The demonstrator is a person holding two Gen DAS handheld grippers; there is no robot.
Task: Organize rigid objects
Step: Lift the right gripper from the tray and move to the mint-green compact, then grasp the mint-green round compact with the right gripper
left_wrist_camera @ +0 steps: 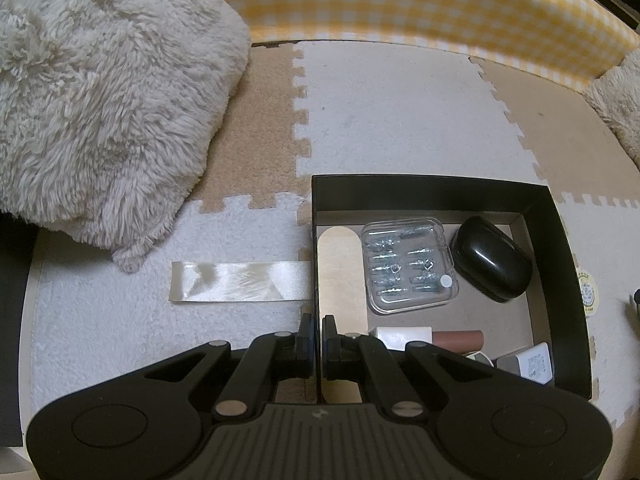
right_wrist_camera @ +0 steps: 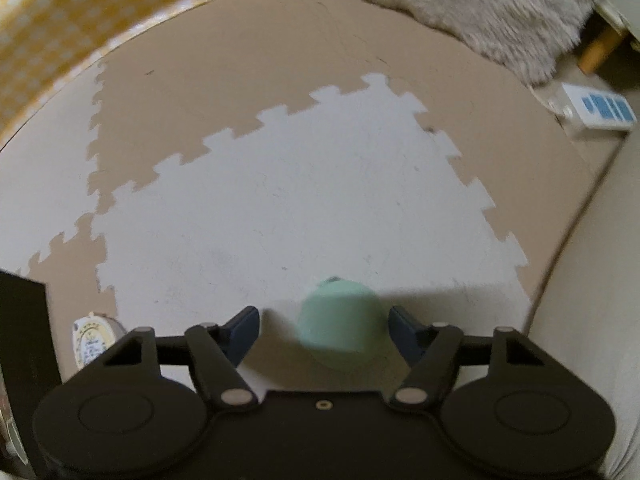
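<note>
- The mint-green rounded object [right_wrist_camera: 340, 326] sits blurred on the white foam mat tile [right_wrist_camera: 280, 208], between your right gripper [right_wrist_camera: 323, 330] fingers.
- Its right fingertip [right_wrist_camera: 400, 322] is at the object's edge; the left one stands clear, so your jaws are open around it, not pressing.
- A round labelled container [right_wrist_camera: 91, 342] lies at the left, beside a black box wall [right_wrist_camera: 24, 320].
- Your left gripper [left_wrist_camera: 317, 334] is clamped on the black box [left_wrist_camera: 432, 196] left wall.
- Inside the box: a clear case of small metal parts [left_wrist_camera: 410, 266], a black oval case [left_wrist_camera: 492, 264], a wooden stick [left_wrist_camera: 340, 272], a brown tube [left_wrist_camera: 460, 338], a white charger [left_wrist_camera: 534, 366].
- A satin ribbon [left_wrist_camera: 240, 282] lies just left of the box, near a fluffy cushion [left_wrist_camera: 108, 100].
</note>
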